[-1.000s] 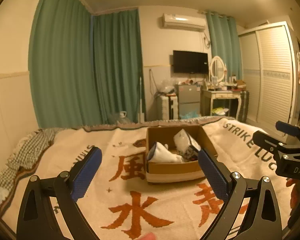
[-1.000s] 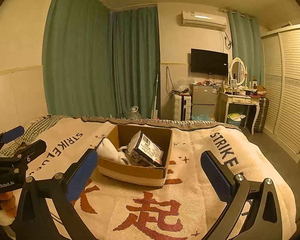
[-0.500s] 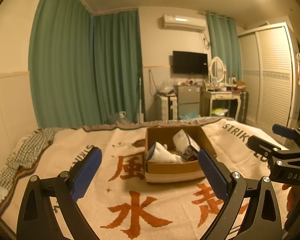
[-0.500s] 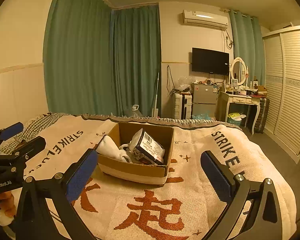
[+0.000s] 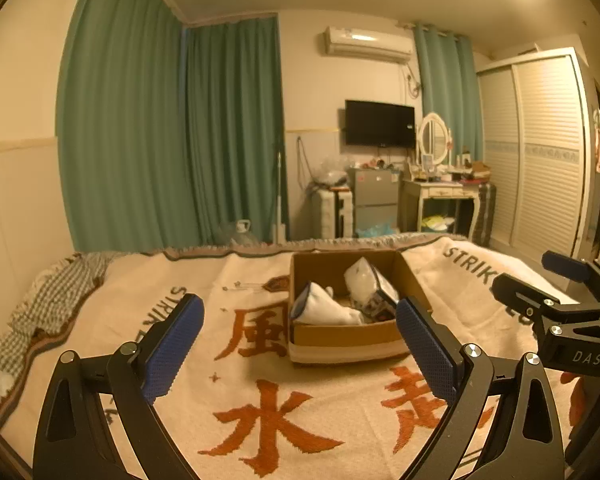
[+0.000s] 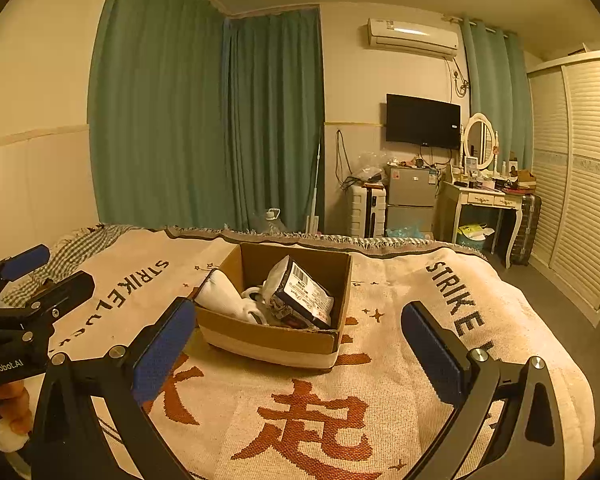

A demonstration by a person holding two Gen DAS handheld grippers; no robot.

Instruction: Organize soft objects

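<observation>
2 soft items, a white cloth (image 6: 224,298) and a plastic pack (image 6: 300,294), already sit in the box (image 6: 268,338) on the blanket (image 6: 380,400). Both the left gripper (image 5: 296,344) and right gripper (image 6: 296,350) hover spread apart and empty. Nothing loose shows on the bed, so the task looks nearly finished.

Bed (image 5: 100,320) w/ blanket (image 5: 260,420), cardboard box (image 5: 340,336)
</observation>
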